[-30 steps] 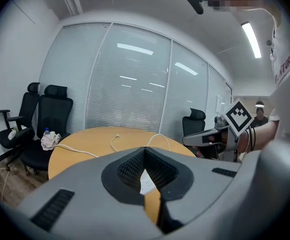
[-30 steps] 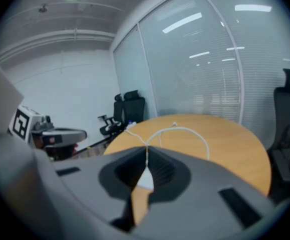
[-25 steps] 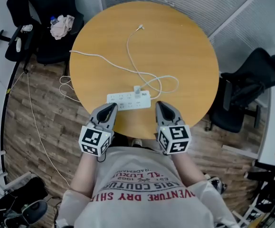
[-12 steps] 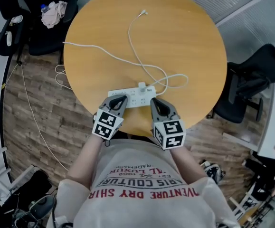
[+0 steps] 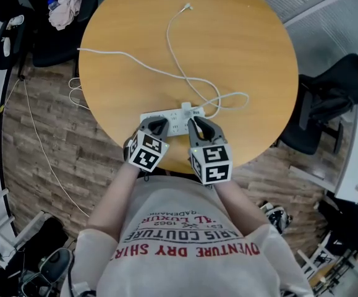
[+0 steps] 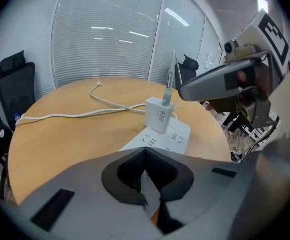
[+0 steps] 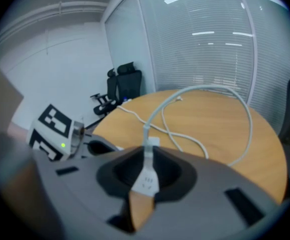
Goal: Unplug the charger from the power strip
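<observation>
A: Where does the charger (image 5: pixel 185 108) sit from the claws?

B: Just ahead of both tips and between them. It stands upright in the power strip (image 5: pixel 177 126), which lies crosswise right under the tips. From the left claw (image 5: pixel 156 124) it is ahead and a little to the right; from the right claw (image 5: pixel 198 124) it is almost straight ahead

A: And the jaws?

B: Neither claw holds anything. The left pads meet at the tips. The right jaws are all but together, with only a thin slit and nothing in it

A: How will the charger handle?

B: I judge it a small, hard plastic block, light, with smooth sides that could slip between the pads. Its pins grip the socket, so it probably needs a firm pull straight out. The strip looks light too and may lift with it unless the other claw presses it down. I'd take the block by its two flat sides, low on the body, and not by the soft cable (image 5: pixel 166 67), which would only bend and strain at the plug

A: What differs from a second ago?

B: Then both claws hung back over the near edge of the table (image 5: pixel 247 36), tips short of the strip. Now they are lower and further forward, with tips over the strip on either side of the charger, and the left one is tipped down more steeply. The charger is still plugged in and the cable lies as it did
</observation>
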The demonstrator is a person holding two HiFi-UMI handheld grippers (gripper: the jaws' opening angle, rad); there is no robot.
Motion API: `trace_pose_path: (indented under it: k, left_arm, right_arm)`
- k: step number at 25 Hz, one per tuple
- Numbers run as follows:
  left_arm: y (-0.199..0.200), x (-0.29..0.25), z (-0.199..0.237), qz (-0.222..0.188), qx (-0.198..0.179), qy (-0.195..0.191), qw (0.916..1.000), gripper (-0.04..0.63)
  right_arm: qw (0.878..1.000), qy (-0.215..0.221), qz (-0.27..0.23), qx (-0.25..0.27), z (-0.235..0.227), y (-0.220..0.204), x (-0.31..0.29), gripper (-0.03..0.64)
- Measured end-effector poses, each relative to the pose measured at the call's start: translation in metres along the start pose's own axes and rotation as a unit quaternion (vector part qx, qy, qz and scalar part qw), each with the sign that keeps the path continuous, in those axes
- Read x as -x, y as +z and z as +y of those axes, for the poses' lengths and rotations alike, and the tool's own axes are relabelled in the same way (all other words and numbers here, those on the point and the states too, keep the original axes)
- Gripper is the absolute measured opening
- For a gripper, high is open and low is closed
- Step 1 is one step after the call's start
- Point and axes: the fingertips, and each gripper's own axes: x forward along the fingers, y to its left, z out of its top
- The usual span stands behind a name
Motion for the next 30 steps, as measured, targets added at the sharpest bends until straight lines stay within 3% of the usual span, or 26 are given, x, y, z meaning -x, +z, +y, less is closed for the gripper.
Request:
trace_pose_path:
  k: [2, 8, 18, 30]
  left_arm:
    - [-0.001, -0.001, 0.0, 0.005, 0.007, -0.008, 0.9999, 0.032]
    - [0.004, 0.0, 0.001, 0.008, 0.036, -0.041, 0.9985, 0.032]
    - [0.004, -0.001, -0.003, 0.002, 0.023, -0.046, 0.9987, 0.032]
    - [0.0, -0.002, -0.001, 0.006, 0.022, -0.039, 0.999, 0.032]
  right_arm:
    - [1.0, 0.0, 0.012, -0.006, 0.0, -0.001, -0.009, 0.165]
    - [0.999, -0.008, 0.047, -0.011, -0.002, -0.007, -0.036, 0.173]
    - [0.992, -0.045, 0.108, -0.043, -0.013, -0.028, -0.069, 0.183]
    - [0.989, -0.076, 0.117, -0.041, -0.012, -0.031, -0.068, 0.163]
